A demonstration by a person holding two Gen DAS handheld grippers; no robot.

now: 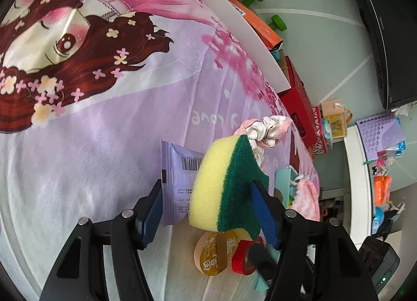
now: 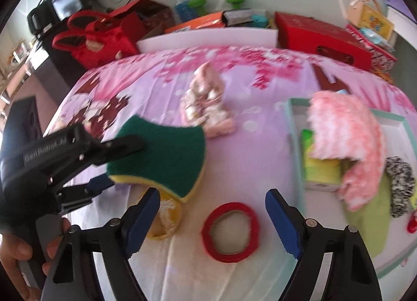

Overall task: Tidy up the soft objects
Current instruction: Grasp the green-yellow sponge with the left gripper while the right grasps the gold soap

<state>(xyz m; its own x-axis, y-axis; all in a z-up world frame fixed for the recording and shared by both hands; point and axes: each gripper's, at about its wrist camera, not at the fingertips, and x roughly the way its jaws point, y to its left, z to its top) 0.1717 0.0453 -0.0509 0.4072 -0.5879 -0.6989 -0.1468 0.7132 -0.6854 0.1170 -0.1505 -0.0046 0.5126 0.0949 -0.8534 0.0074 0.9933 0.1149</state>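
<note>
I take the tape ring [image 2: 231,232] on the bed sheet [image 2: 260,149] as my mark. It lies flat between my right gripper's [image 2: 212,218] fingers. Left of the ring, the sponge [image 2: 166,155] hangs above the sheet, and the round jelly cup [image 2: 165,220] sits under it. Behind the ring lies the small cloth bundle [image 2: 208,102]. Right of the ring stands the tray [image 2: 295,144], with the fluffy towel [image 2: 346,139] in it, draped over its wall.
</note>
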